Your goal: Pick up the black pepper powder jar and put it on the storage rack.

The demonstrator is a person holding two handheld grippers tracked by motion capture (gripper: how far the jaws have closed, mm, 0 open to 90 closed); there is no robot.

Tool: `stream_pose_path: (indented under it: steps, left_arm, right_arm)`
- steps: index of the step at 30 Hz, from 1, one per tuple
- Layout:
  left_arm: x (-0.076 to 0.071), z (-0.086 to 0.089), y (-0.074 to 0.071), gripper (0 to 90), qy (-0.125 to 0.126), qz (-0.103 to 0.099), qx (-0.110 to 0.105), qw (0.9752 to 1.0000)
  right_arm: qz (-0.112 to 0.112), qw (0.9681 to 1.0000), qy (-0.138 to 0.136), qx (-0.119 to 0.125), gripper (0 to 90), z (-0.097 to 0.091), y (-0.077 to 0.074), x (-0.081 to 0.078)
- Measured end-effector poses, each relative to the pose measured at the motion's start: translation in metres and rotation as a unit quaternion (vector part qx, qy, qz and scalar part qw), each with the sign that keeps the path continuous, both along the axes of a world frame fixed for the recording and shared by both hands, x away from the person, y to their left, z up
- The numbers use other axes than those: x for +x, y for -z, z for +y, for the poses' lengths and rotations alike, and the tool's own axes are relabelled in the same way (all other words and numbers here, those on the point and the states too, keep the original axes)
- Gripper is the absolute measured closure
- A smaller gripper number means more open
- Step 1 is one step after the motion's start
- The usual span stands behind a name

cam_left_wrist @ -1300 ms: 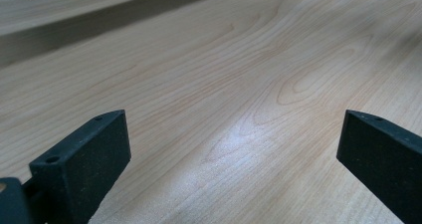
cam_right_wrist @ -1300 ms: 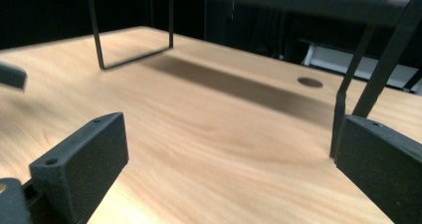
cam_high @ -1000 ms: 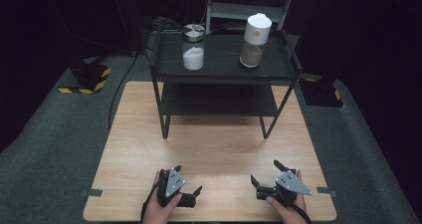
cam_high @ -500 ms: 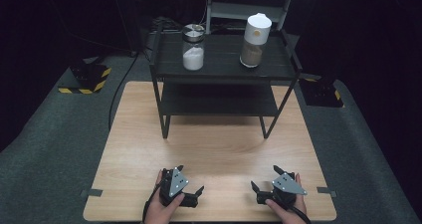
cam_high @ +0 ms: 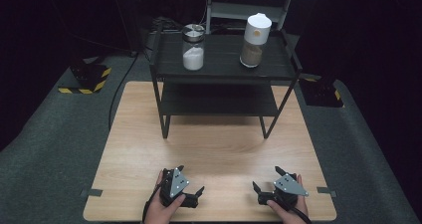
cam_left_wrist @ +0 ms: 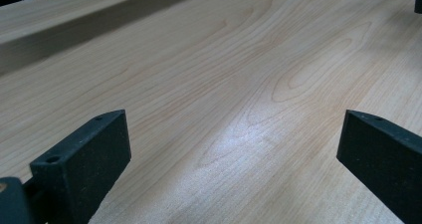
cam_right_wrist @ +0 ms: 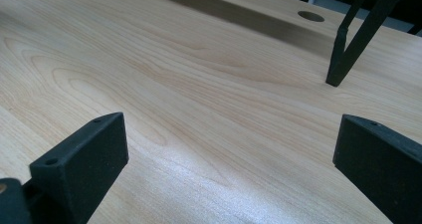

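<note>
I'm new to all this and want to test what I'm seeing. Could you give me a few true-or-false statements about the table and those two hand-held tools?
1. Both jars stand on the top shelf of the black rack. True: the glass jar and the white-lidded jar.
2. The left gripper holds a jar. False: open and empty.
3. The right gripper is open over bare wooden table. True.
4. The glass jar lies on its side. False: upright.
</note>
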State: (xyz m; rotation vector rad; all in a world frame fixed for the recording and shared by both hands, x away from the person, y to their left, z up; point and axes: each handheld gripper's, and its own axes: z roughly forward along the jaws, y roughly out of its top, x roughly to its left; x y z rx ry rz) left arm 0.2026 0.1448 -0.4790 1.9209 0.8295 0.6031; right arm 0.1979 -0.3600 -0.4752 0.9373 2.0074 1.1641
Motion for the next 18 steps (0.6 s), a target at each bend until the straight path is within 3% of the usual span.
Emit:
stream_pose_path:
  steps: [12, 18]
  left_arm:
    - [0.0051, -0.006, -0.0018, 0.7, 0.003, 0.0, 0.012, 0.9999]
    - [0.0014, -0.006, -0.0005, 0.7, -0.006, -0.003, 0.008, 0.9999]
  right_arm:
    - [-0.006, 1.0, -0.007, 0.004, 0.6, -0.0042, 0.0019, -0.003]
    - [-0.004, 0.9998, -0.001, 0.018, 0.5, -0.0076, 0.003, -0.0047]
